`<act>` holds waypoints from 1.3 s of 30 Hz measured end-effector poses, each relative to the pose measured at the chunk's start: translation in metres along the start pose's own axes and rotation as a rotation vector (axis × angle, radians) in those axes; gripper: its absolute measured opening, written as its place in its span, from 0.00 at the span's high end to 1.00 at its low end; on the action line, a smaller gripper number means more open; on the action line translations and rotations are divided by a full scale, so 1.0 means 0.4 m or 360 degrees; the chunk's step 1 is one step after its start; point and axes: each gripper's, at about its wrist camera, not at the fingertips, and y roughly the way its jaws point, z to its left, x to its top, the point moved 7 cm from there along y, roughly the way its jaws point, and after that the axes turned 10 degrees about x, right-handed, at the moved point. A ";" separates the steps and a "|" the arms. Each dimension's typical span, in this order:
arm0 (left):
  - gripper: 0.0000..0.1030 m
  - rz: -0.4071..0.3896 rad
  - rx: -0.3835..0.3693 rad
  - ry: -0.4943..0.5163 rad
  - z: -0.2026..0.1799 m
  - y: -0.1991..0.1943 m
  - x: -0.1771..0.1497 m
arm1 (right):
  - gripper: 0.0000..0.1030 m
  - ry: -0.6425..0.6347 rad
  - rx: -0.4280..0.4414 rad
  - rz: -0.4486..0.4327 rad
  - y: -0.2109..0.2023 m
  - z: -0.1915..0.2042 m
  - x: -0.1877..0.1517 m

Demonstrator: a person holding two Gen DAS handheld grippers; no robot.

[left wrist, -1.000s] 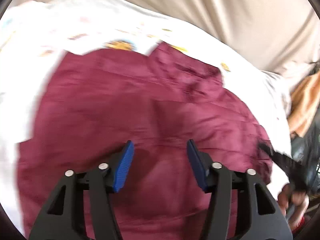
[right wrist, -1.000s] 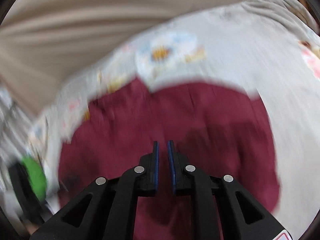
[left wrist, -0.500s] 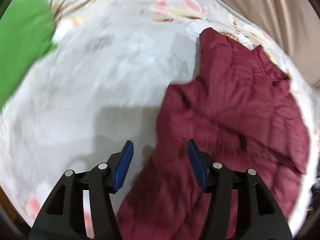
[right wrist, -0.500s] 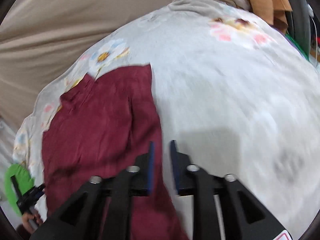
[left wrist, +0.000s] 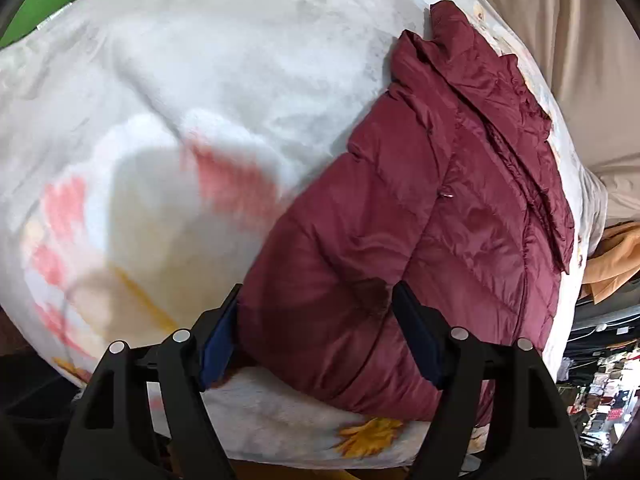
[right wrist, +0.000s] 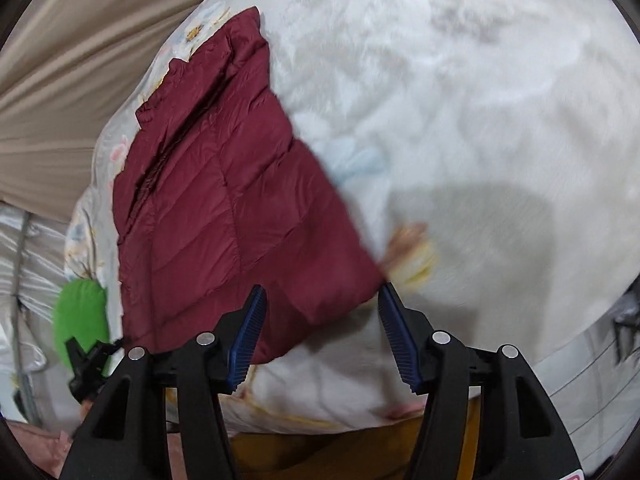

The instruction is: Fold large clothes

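Maroon puffer jacket (left wrist: 420, 208) lies flat on the white floral blanket (left wrist: 180, 100), folded lengthwise into a long strip, collar at the far end, hem toward the cams. L gripper (left wrist: 316, 328) sits at the jacket's near hem, fingers wide, hem corner between the blue pads (left wrist: 216, 340) (left pad looks to touch the fabric edge, right pad apart, no clamp). R gripper (right wrist: 320, 332) at the jacket's other near corner (right wrist: 352, 280), fingers wide, holding nothing; cloth there is motion-blurred. Beige curtain (right wrist: 72, 80) beyond the jacket's collar end. Green object (right wrist: 80, 312) just off the jacket's far side, seen from R cam.
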 end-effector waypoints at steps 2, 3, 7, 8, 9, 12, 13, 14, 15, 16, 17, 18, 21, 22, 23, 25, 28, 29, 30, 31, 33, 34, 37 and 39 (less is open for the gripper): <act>0.47 -0.0014 -0.0020 0.0000 0.002 -0.001 0.001 | 0.42 0.0018 0.0024 -0.0018 0.015 0.010 0.004; 0.60 -0.0022 -0.0053 0.0000 0.007 -0.008 -0.001 | 0.43 0.0036 0.0032 -0.0024 0.023 0.015 0.008; 0.85 -0.0084 -0.0139 0.0031 -0.004 -0.063 0.006 | 0.73 0.0051 0.0054 -0.0079 0.028 0.037 0.022; 0.87 -0.0121 -0.0160 0.0060 -0.012 -0.090 0.007 | 0.82 0.0029 0.0059 -0.0093 0.021 0.044 0.026; 0.89 -0.0147 -0.0177 0.0085 -0.022 -0.109 0.009 | 0.90 0.0002 0.0075 -0.0109 0.013 0.053 0.032; 0.92 -0.0212 -0.0222 0.0175 -0.052 -0.175 -0.005 | 0.94 -0.0135 0.0122 -0.0177 -0.033 0.103 0.037; 0.92 -0.0219 -0.0231 0.0203 -0.056 -0.194 -0.016 | 0.95 -0.0189 0.0116 -0.0190 -0.050 0.120 0.034; 0.92 -0.0220 -0.0231 0.0218 -0.055 -0.207 -0.026 | 0.95 -0.0247 0.0099 -0.0197 -0.070 0.136 0.028; 0.93 -0.0213 -0.0224 0.0237 -0.048 -0.225 -0.044 | 0.96 -0.0273 0.0087 -0.0196 -0.081 0.144 0.024; 0.93 -0.0203 -0.0213 0.0248 -0.040 -0.239 -0.061 | 0.96 -0.0304 0.0071 -0.0188 -0.096 0.150 0.016; 0.93 -0.0193 -0.0205 0.0251 -0.028 -0.256 -0.079 | 0.96 -0.0327 0.0058 -0.0171 -0.111 0.153 0.006; 0.93 -0.0197 -0.0203 0.0250 -0.017 -0.276 -0.095 | 0.96 -0.0349 0.0050 -0.0140 -0.132 0.159 -0.011; 0.93 -0.0360 -0.0212 0.0253 0.011 -0.368 -0.118 | 0.96 -0.0385 0.0082 -0.0103 -0.209 0.194 -0.044; 0.93 -0.0437 -0.0213 0.0246 0.009 -0.400 -0.113 | 0.96 -0.0390 0.0120 -0.0130 -0.237 0.220 -0.041; 0.94 -0.0511 -0.0230 0.0216 0.003 -0.430 -0.097 | 0.96 -0.0403 0.0155 -0.0171 -0.260 0.250 -0.031; 0.94 -0.0644 -0.0278 0.0194 -0.034 -0.485 -0.037 | 0.97 -0.0464 0.0223 -0.0303 -0.296 0.330 0.015; 0.94 -0.0857 -0.0342 0.0232 -0.116 -0.546 0.083 | 0.97 -0.0567 0.0344 -0.0540 -0.321 0.451 0.139; 0.94 -0.0898 -0.0355 0.0229 -0.139 -0.552 0.123 | 0.97 -0.0573 0.0388 -0.0587 -0.316 0.472 0.173; 0.94 -0.0911 -0.0388 0.0206 -0.169 -0.545 0.179 | 0.97 -0.0564 0.0435 -0.0637 -0.302 0.491 0.223; 0.94 -0.0918 -0.0391 0.0187 -0.193 -0.528 0.228 | 0.97 -0.0552 0.0467 -0.0676 -0.283 0.504 0.265; 0.94 -0.0885 -0.0338 0.0175 -0.237 -0.470 0.316 | 0.97 -0.0544 0.0473 -0.0725 -0.235 0.523 0.337; 0.94 -0.0866 -0.0316 0.0170 -0.257 -0.440 0.347 | 0.97 -0.0538 0.0447 -0.0739 -0.202 0.530 0.373; 0.94 -0.0796 -0.0230 0.0154 -0.312 -0.339 0.436 | 0.97 -0.0434 0.0389 -0.0723 -0.095 0.517 0.481; 0.94 -0.0754 -0.0151 0.0168 -0.355 -0.261 0.488 | 0.97 -0.0384 0.0310 -0.0698 -0.008 0.495 0.552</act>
